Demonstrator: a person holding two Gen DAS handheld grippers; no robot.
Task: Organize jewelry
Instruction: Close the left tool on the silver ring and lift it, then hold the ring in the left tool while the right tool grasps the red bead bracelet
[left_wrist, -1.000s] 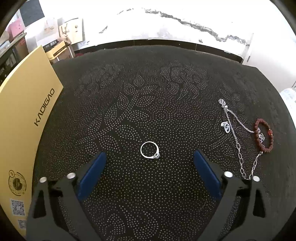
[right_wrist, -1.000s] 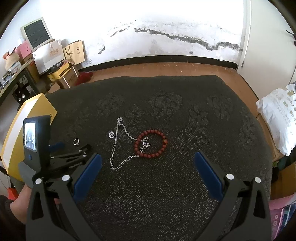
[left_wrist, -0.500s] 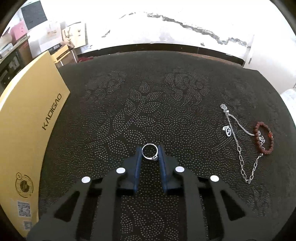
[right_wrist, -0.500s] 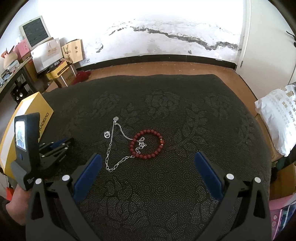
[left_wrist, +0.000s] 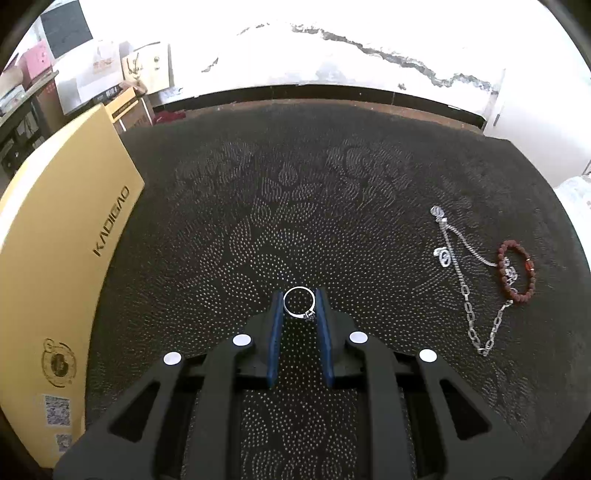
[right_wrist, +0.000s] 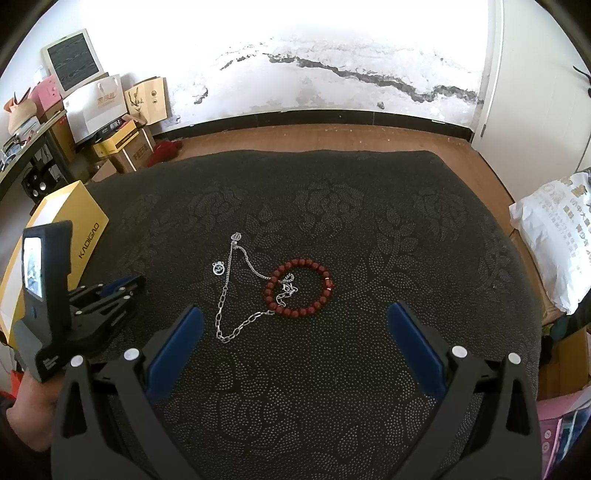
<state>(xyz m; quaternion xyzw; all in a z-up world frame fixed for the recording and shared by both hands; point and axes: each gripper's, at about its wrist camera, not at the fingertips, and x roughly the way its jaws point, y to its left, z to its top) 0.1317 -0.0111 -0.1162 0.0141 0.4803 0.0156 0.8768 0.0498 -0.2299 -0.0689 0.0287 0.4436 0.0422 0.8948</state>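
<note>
My left gripper (left_wrist: 299, 303) is shut on a silver ring (left_wrist: 300, 291), pinched between its blue pads above the dark patterned cloth (left_wrist: 295, 192). A silver chain necklace (left_wrist: 466, 291) and a red bead bracelet (left_wrist: 516, 271) lie on the cloth to the right. In the right wrist view the chain (right_wrist: 226, 291) and the bracelet (right_wrist: 298, 288) lie ahead of my right gripper (right_wrist: 293, 323), which is open and empty above the cloth. The left gripper (right_wrist: 122, 290) shows at the left there; the ring is hidden.
A yellow KADIGAO box (left_wrist: 55, 266) stands at the left edge of the cloth, also in the right wrist view (right_wrist: 70, 218). Boxes and bags (right_wrist: 110, 110) stand by the far wall. A white bag (right_wrist: 554, 236) lies off the right edge.
My left gripper closed on the ring and lifted it slightly off the cloth. The right gripper stayed open, with the view drifting a little.
</note>
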